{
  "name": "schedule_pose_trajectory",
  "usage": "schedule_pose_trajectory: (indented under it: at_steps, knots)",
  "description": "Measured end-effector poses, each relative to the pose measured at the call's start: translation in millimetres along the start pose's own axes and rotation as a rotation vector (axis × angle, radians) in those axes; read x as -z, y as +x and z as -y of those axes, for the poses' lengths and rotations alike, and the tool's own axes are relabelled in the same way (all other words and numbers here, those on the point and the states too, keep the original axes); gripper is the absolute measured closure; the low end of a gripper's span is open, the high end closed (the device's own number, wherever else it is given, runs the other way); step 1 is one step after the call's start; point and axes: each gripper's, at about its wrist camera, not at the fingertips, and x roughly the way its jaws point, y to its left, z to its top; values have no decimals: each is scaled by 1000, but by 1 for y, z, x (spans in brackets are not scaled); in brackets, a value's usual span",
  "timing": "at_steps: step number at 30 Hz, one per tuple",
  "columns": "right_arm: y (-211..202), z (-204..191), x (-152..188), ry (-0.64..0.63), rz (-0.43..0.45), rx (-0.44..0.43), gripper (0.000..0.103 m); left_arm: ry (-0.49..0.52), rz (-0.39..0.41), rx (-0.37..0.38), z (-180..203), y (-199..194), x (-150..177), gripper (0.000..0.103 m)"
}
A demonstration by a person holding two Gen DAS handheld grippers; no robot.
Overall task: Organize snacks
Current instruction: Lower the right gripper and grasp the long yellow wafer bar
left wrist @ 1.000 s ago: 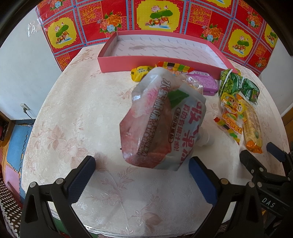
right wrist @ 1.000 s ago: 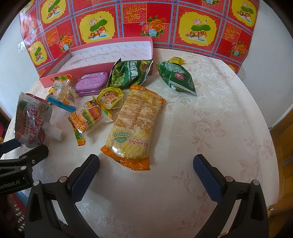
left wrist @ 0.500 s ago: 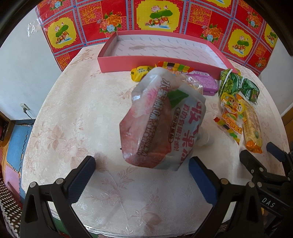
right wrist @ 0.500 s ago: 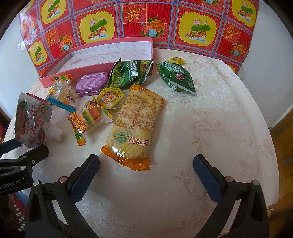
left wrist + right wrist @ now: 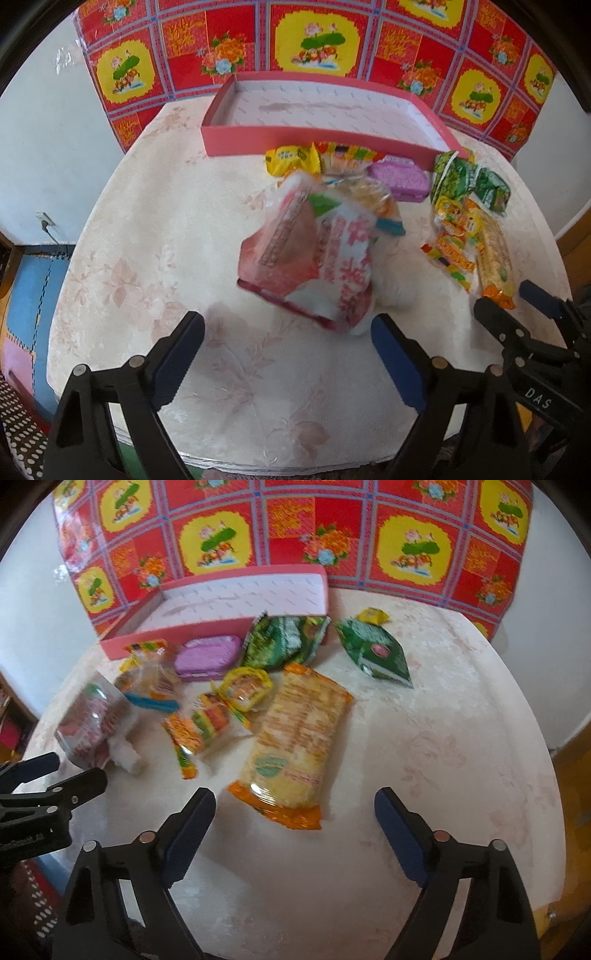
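Observation:
A pink-and-white jelly pouch (image 5: pixel 314 258) with a white spout lies on the table just ahead of my open, empty left gripper (image 5: pixel 288 350); it also shows in the right wrist view (image 5: pixel 92 731). A long orange cracker pack (image 5: pixel 295 738) lies just ahead of my open, empty right gripper (image 5: pixel 295 819). An empty pink box (image 5: pixel 321 110) stands at the back of the table. Small snacks lie in front of it: a purple tin (image 5: pixel 207 657), green bags (image 5: pixel 284 642) (image 5: pixel 373 650), yellow candies (image 5: pixel 291 160), a burger gummy pack (image 5: pixel 207 727).
The round table (image 5: pixel 147 240) has a pale flowered cloth; its near edge is just below both grippers. A red-and-yellow flowered sheet (image 5: pixel 317 40) covers the wall behind. The right gripper shows at the right edge of the left wrist view (image 5: pixel 524 302).
Both views have shifted and blurred. The jelly pouch has tilted or slid a little and now looks different in the left view. The right gripper has moved closer to the cracker pack.

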Motion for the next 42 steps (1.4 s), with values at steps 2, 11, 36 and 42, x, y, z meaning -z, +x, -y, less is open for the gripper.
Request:
schedule_pose_trajectory:
  at_steps: [2, 11, 36, 42]
  knots:
    - [-2, -1, -3, -4, 11, -10, 13, 8, 22, 16, 0, -6, -1, 8]
    - [8, 2, -16, 28, 1, -39, 19, 17, 61, 52, -1, -9, -11, 9]
    - [22, -4, -22, -17, -6, 28, 20, -21, 39, 62, 2, 23, -31, 12]
    - [22, -4, -23, -18, -5, 30, 20, -16, 49, 68, 4, 23, -32, 16]
